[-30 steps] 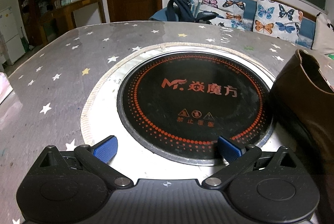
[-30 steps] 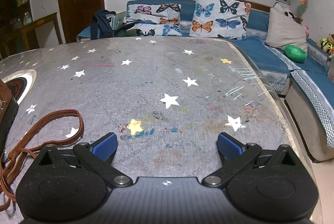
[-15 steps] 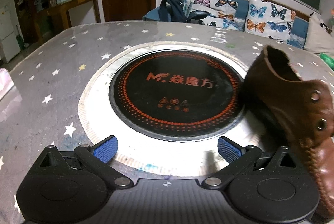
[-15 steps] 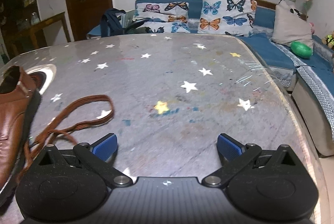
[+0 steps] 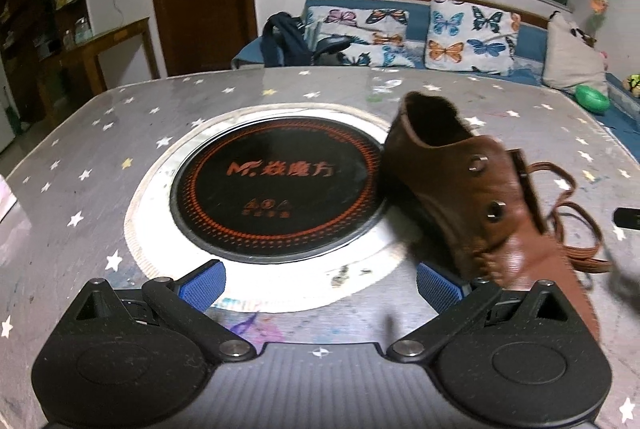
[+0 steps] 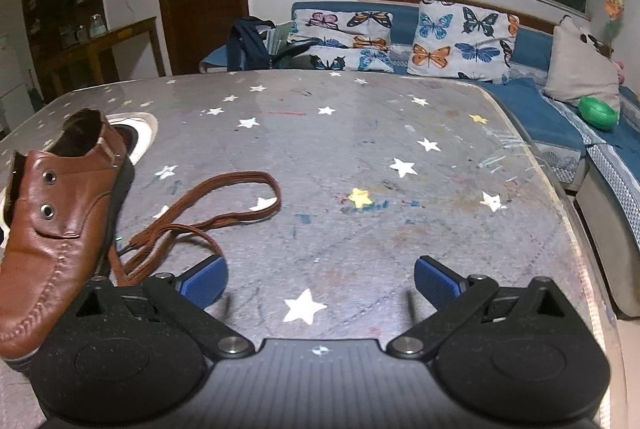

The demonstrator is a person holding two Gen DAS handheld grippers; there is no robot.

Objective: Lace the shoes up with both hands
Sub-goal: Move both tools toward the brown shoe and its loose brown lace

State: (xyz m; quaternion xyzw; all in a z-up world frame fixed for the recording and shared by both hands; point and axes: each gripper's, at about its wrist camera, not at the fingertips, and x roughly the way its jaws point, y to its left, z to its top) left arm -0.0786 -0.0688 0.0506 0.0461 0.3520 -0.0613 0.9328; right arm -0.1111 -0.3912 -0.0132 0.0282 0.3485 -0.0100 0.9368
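The left claw (image 5: 320, 283) is hanging wide open with nothing between its blue pads (image 5: 202, 281), hovering over the near edge of the round cooktop (image 5: 276, 185) sunk into the starred desk (image 5: 80, 165). The right claw (image 6: 320, 279) is gaping just as wide and empty above the bare desk (image 6: 400, 133). The brown shoe (image 5: 472, 201) is sitting on the desk just right of the cooktop, toe pointing toward the cameras and reaching the left claw's right finger, while its loose brown lace (image 6: 224, 205) is lying in loops beside it, trailing close to the right claw's left pad (image 6: 204, 279).
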